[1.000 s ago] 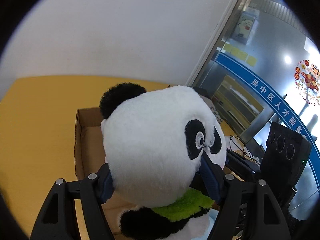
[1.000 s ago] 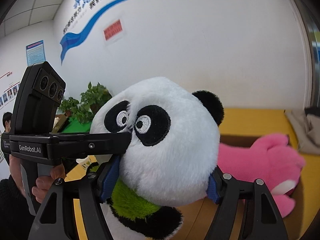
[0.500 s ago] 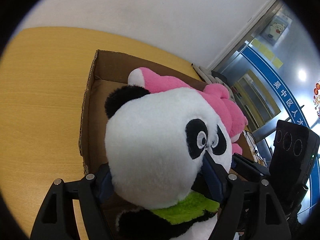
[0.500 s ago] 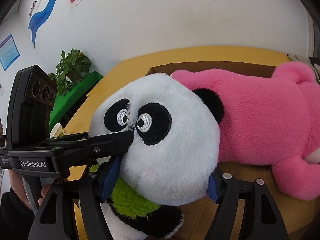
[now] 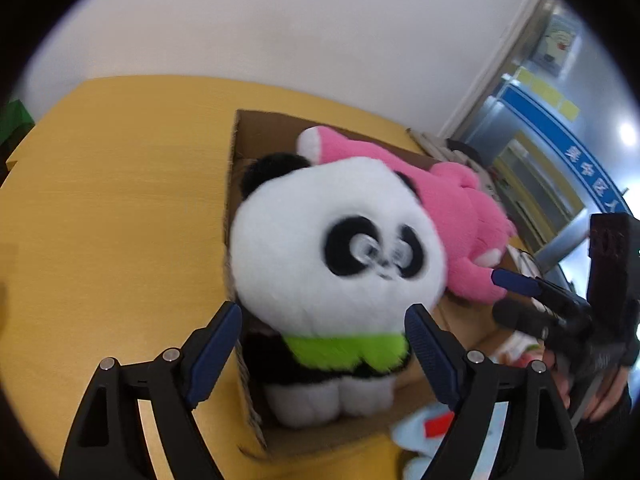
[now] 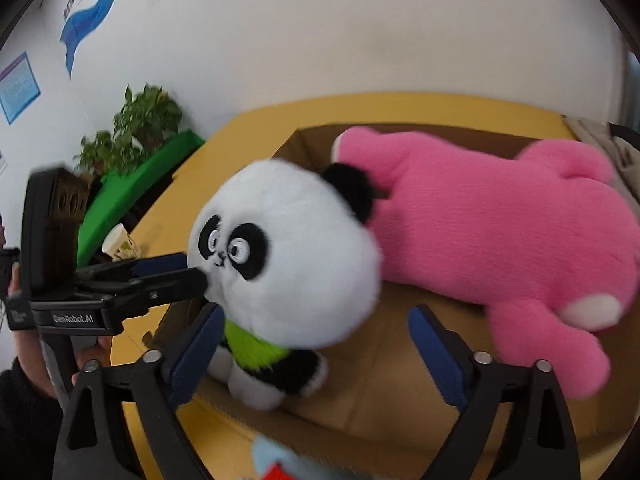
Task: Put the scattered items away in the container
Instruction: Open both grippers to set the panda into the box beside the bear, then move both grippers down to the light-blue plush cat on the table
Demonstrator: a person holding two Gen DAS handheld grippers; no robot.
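A black-and-white panda plush [image 5: 336,248] with a green scarf stands upright at the near end of an open cardboard box [image 5: 256,136] on the yellow table. Behind it in the box lies a pink plush [image 5: 452,208]. My left gripper [image 5: 322,312] has its jaws opening on either side of the panda's neck, and the blue pads are clear of the fur. From the other side, the panda [image 6: 288,264] leans by the pink plush [image 6: 500,232] in the box [image 6: 384,360]. My right gripper [image 6: 316,314] is also opening, with the panda just beyond its fingertips.
A light blue soft item [image 5: 424,428] with a red tag lies on the table just in front of the box. The yellow table [image 5: 112,216] spreads to the left. A potted plant [image 6: 136,128], a green surface and a paper cup [image 6: 120,242] stand beyond the table's edge.
Both grippers came down with the panda into the box, then spread their jaws and let it go. The panda now stands by itself next to the pink plush.
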